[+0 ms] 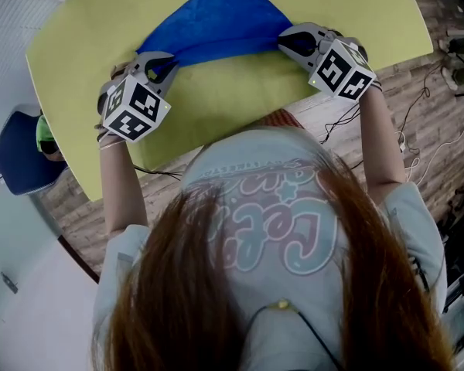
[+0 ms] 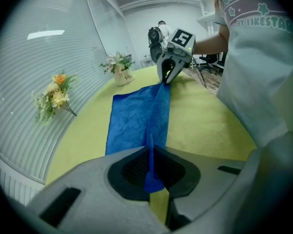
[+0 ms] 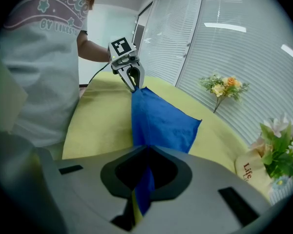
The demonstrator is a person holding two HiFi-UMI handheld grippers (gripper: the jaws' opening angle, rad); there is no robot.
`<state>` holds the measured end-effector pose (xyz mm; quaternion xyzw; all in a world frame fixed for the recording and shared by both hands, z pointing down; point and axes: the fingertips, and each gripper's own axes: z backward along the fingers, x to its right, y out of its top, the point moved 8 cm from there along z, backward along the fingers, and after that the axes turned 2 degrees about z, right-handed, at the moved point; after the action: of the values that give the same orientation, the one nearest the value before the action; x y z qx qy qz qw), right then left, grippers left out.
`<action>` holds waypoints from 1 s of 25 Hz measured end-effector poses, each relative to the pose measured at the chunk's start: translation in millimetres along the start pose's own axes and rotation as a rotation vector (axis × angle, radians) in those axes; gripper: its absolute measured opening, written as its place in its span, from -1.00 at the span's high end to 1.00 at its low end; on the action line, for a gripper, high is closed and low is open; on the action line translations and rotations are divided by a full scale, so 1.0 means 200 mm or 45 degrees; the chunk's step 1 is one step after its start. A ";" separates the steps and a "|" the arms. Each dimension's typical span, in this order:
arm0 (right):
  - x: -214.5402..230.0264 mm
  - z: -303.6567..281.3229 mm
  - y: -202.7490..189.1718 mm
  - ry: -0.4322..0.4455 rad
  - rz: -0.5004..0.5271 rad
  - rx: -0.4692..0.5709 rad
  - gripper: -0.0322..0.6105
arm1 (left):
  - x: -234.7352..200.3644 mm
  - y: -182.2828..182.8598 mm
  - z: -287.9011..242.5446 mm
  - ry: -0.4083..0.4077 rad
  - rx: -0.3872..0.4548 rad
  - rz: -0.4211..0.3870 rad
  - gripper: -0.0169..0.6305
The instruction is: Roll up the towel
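While I lean over the yellow table (image 1: 216,107), I hold a gripper in each hand, and both are clamped on the blue towel (image 1: 216,18). My left gripper (image 1: 168,62) has its jaws pressed together on the towel's near left corner. In the left gripper view, a fold of blue cloth is squeezed between its dark pads (image 2: 129,172). My right gripper (image 1: 284,42) pinches the near right corner in the same way, with blue cloth caught in the slit of its jaws. The near edge is gathered into a ridge that runs from one gripper to the other. The rest of the towel lies spread on the tabletop, reaching away from me. A small pot of flowers (image 2: 118,69) stands on the table past one side of the towel, and a sprig of orange flowers (image 2: 56,96) shows by the blinds (image 2: 44,57).
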<state>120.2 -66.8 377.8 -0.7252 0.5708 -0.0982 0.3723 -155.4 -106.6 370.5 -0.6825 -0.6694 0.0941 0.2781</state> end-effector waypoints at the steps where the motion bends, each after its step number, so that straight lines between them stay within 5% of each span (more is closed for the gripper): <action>1: 0.01 0.00 0.00 0.000 0.005 -0.002 0.84 | -0.01 0.00 0.00 0.002 0.000 0.001 0.86; 14: 0.06 -0.02 -0.04 0.004 -0.043 0.017 0.79 | -0.05 0.00 -0.03 0.065 -0.010 -0.012 0.84; 25: 0.13 0.04 -0.13 -0.032 -0.276 0.181 0.71 | -0.14 -0.04 0.06 0.121 0.110 0.150 0.61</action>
<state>153.0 -85.2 382.0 -0.7557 0.4760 -0.1689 0.4170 -170.4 -131.1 358.3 -0.7117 -0.6094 0.1067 0.3327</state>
